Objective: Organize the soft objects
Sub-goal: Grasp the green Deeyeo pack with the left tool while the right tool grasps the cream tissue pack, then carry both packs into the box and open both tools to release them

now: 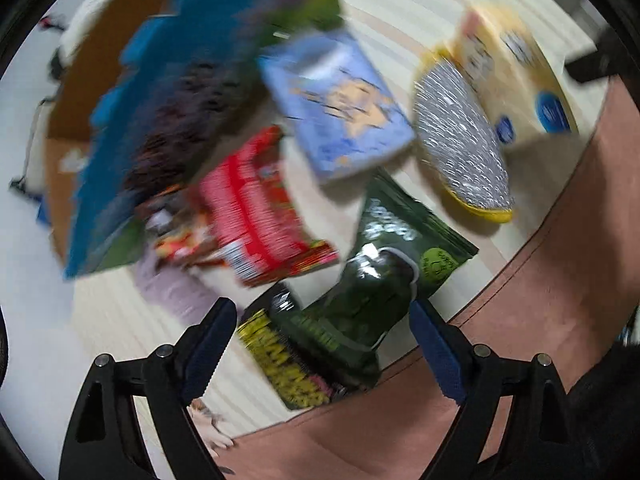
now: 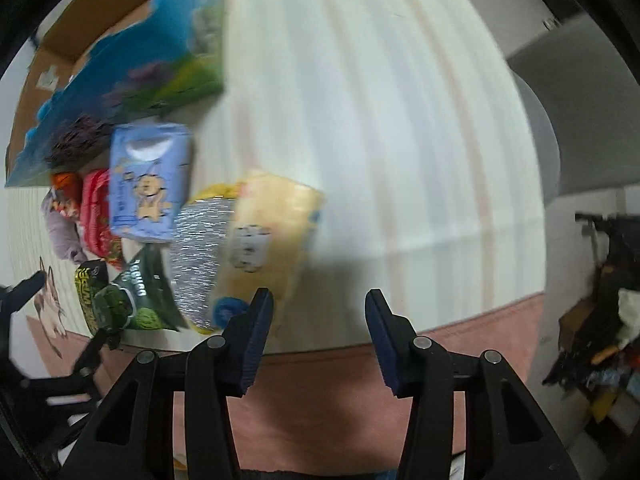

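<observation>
**Soft packets heaped on a striped cream cloth, both tongs spread**

Though blurred by motion, clear enough for a rough count. Left gripper [image 1: 320, 328] spread wide, nothing between the blue pads, poised over a dark green pouch [image 1: 384, 276] lying on the striped cloth [image 1: 420, 12]. Overlapped by that pouch, a black-and-yellow packet [image 1: 284, 360] near the cloth's edge. Farther off, a red packet [image 1: 256, 204], a pale blue pack with a cartoon figure [image 1: 336, 104] and a yellow bag with a silver panel [image 1: 500, 92], all close together. Behind them, a large blue-and-green box [image 1: 192, 80] and a brown carton [image 1: 76, 92].

Right gripper [image 2: 318, 336] likewise parted and holding nothing, hovering above the cloth's near edge, beside the yellow bag [image 2: 272, 216]. Same cluster at left in the right wrist view: pale blue pack [image 2: 148, 180], dark green pouch [image 2: 140, 292], red packet [image 2: 96, 208]. Pink surface [image 2: 320, 408] beneath the cloth.
</observation>
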`<state>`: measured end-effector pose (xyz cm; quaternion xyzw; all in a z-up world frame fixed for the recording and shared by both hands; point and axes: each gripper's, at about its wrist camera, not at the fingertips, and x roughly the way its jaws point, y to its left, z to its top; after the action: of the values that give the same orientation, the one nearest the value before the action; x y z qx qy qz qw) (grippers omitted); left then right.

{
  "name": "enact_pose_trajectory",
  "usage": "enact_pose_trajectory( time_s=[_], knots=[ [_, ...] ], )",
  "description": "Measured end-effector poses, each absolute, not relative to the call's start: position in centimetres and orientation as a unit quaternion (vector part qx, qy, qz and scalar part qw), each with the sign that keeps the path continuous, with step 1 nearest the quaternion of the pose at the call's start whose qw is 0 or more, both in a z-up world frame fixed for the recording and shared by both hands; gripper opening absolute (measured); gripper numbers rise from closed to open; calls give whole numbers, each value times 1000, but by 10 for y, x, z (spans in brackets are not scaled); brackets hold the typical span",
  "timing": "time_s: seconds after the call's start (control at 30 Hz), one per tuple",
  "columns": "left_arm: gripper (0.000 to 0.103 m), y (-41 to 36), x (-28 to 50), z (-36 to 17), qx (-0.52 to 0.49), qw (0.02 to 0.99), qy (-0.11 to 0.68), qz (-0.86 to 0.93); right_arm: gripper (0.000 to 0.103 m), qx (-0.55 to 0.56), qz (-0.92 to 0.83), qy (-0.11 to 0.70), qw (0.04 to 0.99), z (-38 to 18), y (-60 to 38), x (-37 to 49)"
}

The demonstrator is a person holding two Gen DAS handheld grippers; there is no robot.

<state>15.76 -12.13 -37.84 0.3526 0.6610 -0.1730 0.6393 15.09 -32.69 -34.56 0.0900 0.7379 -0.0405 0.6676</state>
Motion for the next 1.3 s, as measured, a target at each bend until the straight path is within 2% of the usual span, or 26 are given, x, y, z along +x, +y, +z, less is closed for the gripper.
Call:
enact_pose_trajectory(
  time_s=[0.1,0.17,0.23,0.33,0.47,0.53,0.7,0.77,0.8,0.83,0.9,1.1,1.13,1.23,1.3],
  knots=[
    [87,-126,163,-393,342,624,678,-186,57,121,-29,724,679,-336,-333,145],
    [62,-128,161,-399,331,617,687,-192,59,140,-9,714,686,-330,-327,144],
    [48,-127,160,-402,308,614,703,-185,59,151,19,703,694,-326,-313,149],
    [45,-120,158,-401,269,629,715,-145,59,180,62,700,688,-330,-293,160],
    [44,-86,149,-399,136,613,775,-70,56,222,97,718,653,-352,-286,169],
    [44,-69,141,-399,66,601,795,-41,44,205,87,722,655,-349,-292,166],
    [44,-47,127,-391,-1,606,795,-16,43,102,-30,740,664,-348,-326,153],
    [44,-40,115,-392,-12,610,792,-11,45,112,-43,743,658,-353,-334,150],
    [44,-25,117,-392,-18,610,792,-8,50,115,-47,742,658,-353,-334,149],
    [44,-22,116,-392,-23,609,793,-5,64,115,-55,739,662,-354,-333,149],
    [44,-23,118,-393,-25,610,792,0,79,116,-67,734,666,-355,-327,152],
    [44,-40,119,-414,-26,618,786,8,78,112,-108,755,637,-406,-315,156],
    [42,-39,117,-413,-25,619,785,8,68,119,-104,756,635,-413,-312,155],
    [34,-50,111,-400,-36,623,781,10,66,117,-97,745,650,-411,-308,146],
    [33,-44,106,-389,-56,623,780,8,65,121,-80,741,655,-403,-306,137]
  ],
)
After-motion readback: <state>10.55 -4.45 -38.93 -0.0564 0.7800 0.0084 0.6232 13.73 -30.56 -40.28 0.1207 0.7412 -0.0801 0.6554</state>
